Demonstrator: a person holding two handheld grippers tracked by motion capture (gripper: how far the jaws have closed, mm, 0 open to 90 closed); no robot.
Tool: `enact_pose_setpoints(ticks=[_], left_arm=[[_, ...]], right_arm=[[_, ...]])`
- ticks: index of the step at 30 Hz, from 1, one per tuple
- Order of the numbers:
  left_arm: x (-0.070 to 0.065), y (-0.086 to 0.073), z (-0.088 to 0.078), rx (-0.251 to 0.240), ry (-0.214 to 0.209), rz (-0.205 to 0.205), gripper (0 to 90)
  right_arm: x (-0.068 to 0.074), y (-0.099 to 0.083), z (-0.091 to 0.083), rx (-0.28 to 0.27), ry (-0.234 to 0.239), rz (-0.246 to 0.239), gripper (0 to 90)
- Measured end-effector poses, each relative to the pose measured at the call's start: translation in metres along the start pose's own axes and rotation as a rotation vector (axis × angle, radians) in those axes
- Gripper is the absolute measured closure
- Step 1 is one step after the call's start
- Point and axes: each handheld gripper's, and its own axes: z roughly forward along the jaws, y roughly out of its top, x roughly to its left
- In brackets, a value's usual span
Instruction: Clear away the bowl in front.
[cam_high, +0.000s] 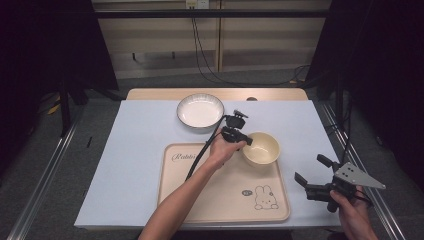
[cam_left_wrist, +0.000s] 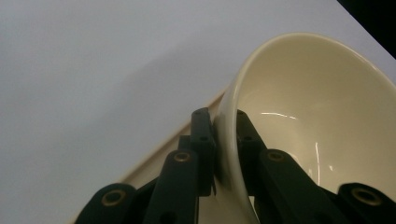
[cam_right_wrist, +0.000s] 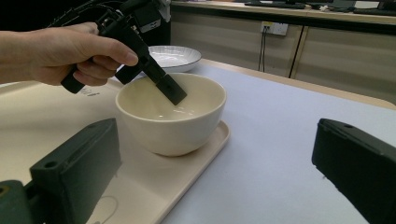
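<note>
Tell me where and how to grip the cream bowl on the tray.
Grip the cream bowl by its thin rim, one jaw inside and one outside, coming down from above on the side facing the hand. The open, upright wall suits that pinch, as the left gripper shows, shut on the rim nearest the tray centre.

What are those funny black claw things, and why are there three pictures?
A person holds a claw tool, called a gripper, in each hand. One picture looks down from above the table; the other two come from little cameras riding on each gripper.

On the pale blue table lie a beige plastic tray with a bunny drawing and a white round plate with a dark rim. A cream round bowl stands at the tray's corner.

The left gripper pinches the bowl's rim, one jaw inside and one outside. The right gripper waits open beside the tray, holding nothing.
</note>
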Motion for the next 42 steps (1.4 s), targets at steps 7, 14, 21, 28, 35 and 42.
enact_pose_setpoints(ticks=[7, 14, 21, 28, 35, 42], left_arm=[[-0.002, -0.002, 0.0, -0.037, 0.012, 0.047, 81.5], [-0.002, -0.004, -0.002, -0.079, 0.036, 0.052, 62.9], [-0.002, -0.007, -0.007, -0.136, 0.082, 0.08, 36.1], [0.001, -0.01, -0.011, -0.172, 0.118, 0.079, 8.2], [0.001, -0.011, -0.028, -0.219, 0.101, 0.074, 2.9], [-0.001, -0.015, -0.045, -0.26, 0.121, 0.099, 2.2]], right_arm=[[0.0, 0.0, -0.001, -0.001, -0.001, 0.001, 0.9], [0.0, 0.0, -0.001, 0.0, -0.003, 0.003, 0.9], [0.0, 0.0, -0.001, -0.001, 0.0, 0.006, 0.9], [0.0, 0.0, 0.0, -0.003, 0.002, 0.004, 0.9], [0.0, 0.0, 0.001, -0.001, 0.004, 0.008, 0.9], [0.0, 0.001, 0.001, 0.001, 0.004, 0.009, 0.9]])
